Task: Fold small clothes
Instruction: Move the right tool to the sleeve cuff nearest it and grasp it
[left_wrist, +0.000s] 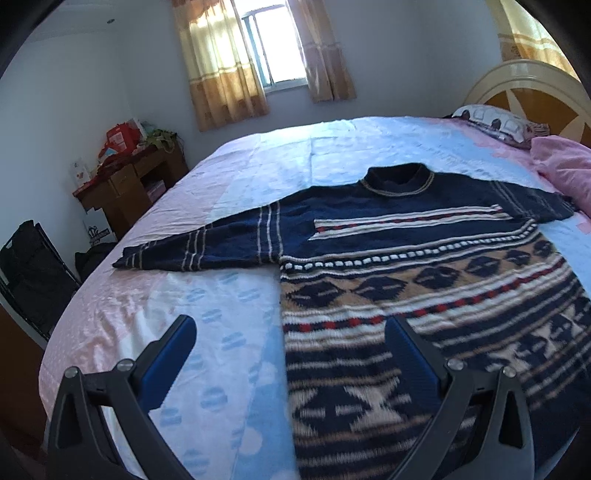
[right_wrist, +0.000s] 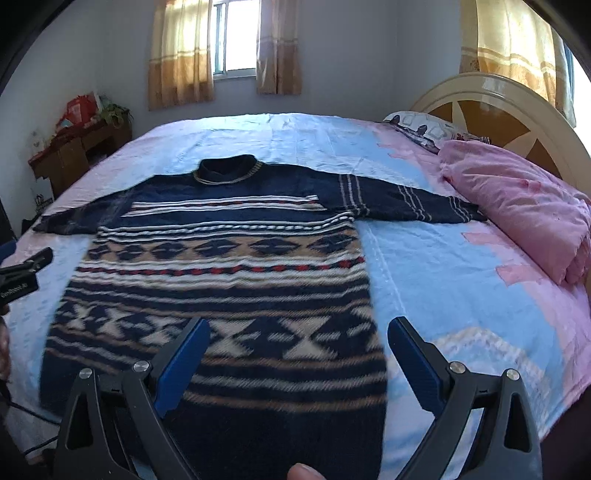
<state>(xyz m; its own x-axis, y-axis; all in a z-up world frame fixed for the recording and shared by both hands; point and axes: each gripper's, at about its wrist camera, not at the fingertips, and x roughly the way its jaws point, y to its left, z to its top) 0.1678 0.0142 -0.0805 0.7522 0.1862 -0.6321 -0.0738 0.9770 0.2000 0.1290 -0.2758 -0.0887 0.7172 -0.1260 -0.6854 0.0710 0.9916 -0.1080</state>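
A navy knitted sweater (left_wrist: 406, 258) with cream, tan and red bands lies flat on the bed, collar towards the window and both sleeves spread out. My left gripper (left_wrist: 291, 328) hangs open above its lower left edge, one finger over the sheet and one over the knit. In the right wrist view the same sweater (right_wrist: 229, 266) fills the middle, and my right gripper (right_wrist: 299, 332) is open over its lower right part, holding nothing. The left gripper's body (right_wrist: 22, 273) shows at the left edge of that view.
The bed (left_wrist: 258, 170) has a pale blue and pink sheet. A pink quilt (right_wrist: 524, 206) and a patterned pillow (right_wrist: 424, 129) lie by the headboard (right_wrist: 491, 110) on the right. A cluttered wooden desk (left_wrist: 129, 181) stands at the far left. A fingertip (right_wrist: 304, 472) shows at the bottom edge.
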